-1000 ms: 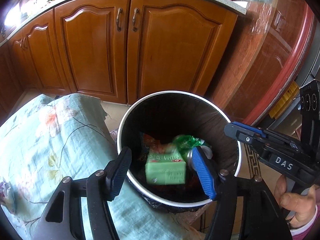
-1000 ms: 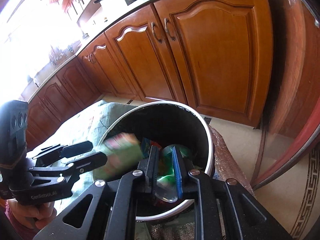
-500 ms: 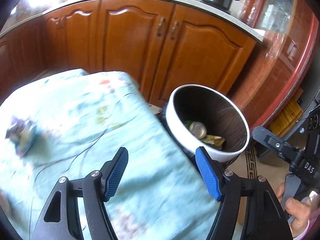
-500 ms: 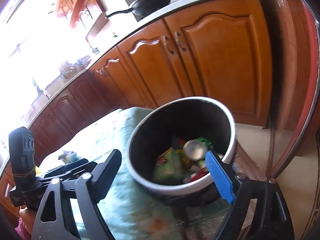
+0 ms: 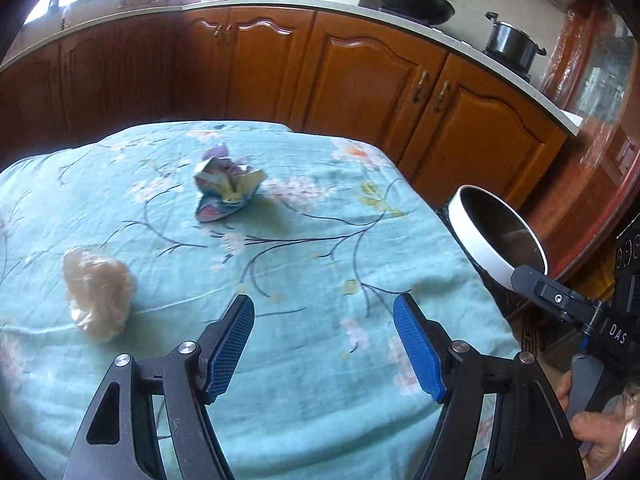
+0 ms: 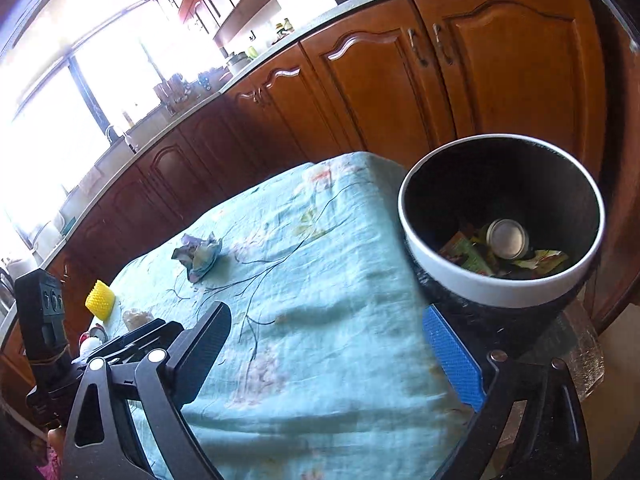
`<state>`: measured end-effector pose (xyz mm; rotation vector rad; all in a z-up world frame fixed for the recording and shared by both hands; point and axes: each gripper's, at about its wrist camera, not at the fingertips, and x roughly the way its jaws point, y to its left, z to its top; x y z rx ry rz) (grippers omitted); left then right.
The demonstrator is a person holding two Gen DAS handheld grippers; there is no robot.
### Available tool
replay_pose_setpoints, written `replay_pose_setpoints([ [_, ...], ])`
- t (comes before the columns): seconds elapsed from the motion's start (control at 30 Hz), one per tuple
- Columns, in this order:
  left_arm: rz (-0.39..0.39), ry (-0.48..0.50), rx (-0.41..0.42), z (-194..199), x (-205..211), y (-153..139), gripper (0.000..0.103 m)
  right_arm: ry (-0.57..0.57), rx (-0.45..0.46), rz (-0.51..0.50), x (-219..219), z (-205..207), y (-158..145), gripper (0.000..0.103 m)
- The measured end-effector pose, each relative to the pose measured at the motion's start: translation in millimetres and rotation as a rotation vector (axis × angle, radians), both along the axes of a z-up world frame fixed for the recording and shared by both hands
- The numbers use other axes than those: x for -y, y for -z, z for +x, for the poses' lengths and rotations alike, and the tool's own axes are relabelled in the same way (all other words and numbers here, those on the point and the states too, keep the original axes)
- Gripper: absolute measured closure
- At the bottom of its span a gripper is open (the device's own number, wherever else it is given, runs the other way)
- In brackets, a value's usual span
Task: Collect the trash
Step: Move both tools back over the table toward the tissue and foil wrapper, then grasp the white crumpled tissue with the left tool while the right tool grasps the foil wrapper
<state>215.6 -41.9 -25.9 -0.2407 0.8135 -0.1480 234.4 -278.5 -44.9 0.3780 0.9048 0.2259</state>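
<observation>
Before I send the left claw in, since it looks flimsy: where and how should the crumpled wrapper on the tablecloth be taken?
Probably from above, pinching the raised crumpled peak of the crumpled wrapper; its lower edges lie flat on the tablecloth, offering no purchase.
</observation>
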Motion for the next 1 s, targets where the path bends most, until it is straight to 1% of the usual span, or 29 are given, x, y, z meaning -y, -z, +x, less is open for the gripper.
replay_pose_setpoints([
  [0.17, 0.002, -0.082, 0.013, -22.9, -33.3, -3.4, 0.031, -0.082, -0.021, -0.031, -39.1, 4.5, 5.4, 0.003],
  [0.3, 0.007, -0.134, 0.016, -35.6, -53.7, -3.6, 0.030, -0.140, -0.017, 0.003, -64.8, 7.2, 11.4, 0.003],
  [0.37, 0.011, -0.161, 0.015, -40.7, -64.5, -3.2, 0.030, -0.164, -0.016, -0.007, -77.4, 10.2, 13.8, 0.003],
  [0.5, 0.013, -0.199, 0.013, -44.9, -80.2, -2.7, 0.030, -0.188, 0.037, -0.039, -98.3, 12.5, 13.1, 0.003],
  [0.57, 0.016, -0.212, 0.014, -45.5, -86.3, -2.8, 0.030, -0.206, 0.035, -0.047, -107.9, 17.0, 13.0, 0.003],
  [0.67, 0.026, -0.235, 0.015, -41.3, -93.7, -0.9, 0.028, -0.229, 0.009, -0.065, -121.2, 26.3, 14.4, 0.003],
  [0.77, 0.027, -0.242, -0.002, -32.9, -100.1, 0.5, 0.027, -0.246, -0.031, -0.044, -131.6, 39.5, 17.8, 0.003],
  [0.9, 0.025, -0.242, -0.029, -17.1, -106.7, 10.7, 0.027, -0.249, -0.001, -0.068, -147.0, 54.2, 16.2, 0.003],
  [1.0, 0.014, -0.242, -0.049, -6.2, -111.1, 18.4, 0.027, -0.252, -0.002, -0.038, -154.2, 71.7, 18.6, 0.003],
])
